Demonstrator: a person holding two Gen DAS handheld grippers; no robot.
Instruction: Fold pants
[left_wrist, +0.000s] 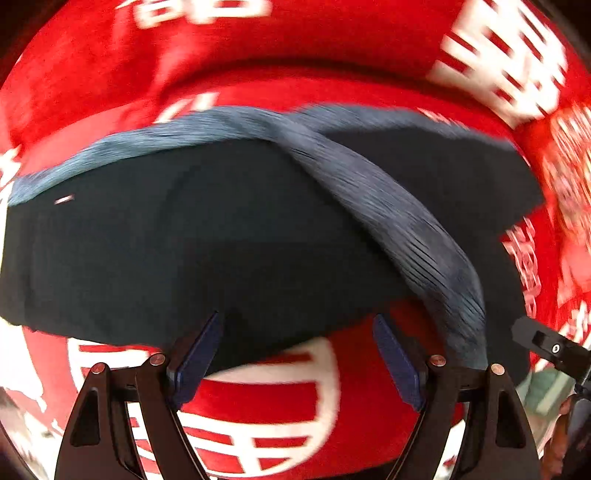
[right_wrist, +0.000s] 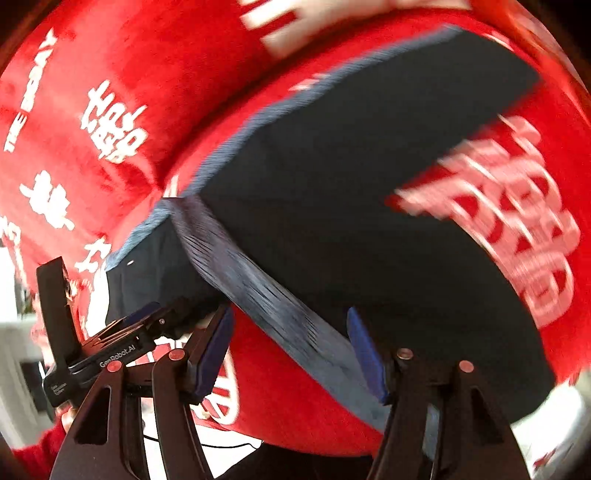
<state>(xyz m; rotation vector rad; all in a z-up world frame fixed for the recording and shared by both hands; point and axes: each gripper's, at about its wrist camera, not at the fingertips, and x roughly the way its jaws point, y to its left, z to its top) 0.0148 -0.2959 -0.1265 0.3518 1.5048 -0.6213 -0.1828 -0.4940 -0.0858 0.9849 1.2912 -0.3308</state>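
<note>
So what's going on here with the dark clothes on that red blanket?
A person is folding dark navy pants on a red blanket with white lettering, using two handheld grippers. The pants lie partly folded, the ribbed waistband draped diagonally across them. The left gripper is open at the near edge of the fabric. The right gripper is also open, with the waistband running between its fingers. Neither is clamped on anything.

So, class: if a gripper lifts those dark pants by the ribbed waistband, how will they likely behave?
The pants probably flop and hang: they lie draped flat on the red blanket. The ribbed waistband looks thicker, likely easier to grip. Probably light, not fragile.
</note>
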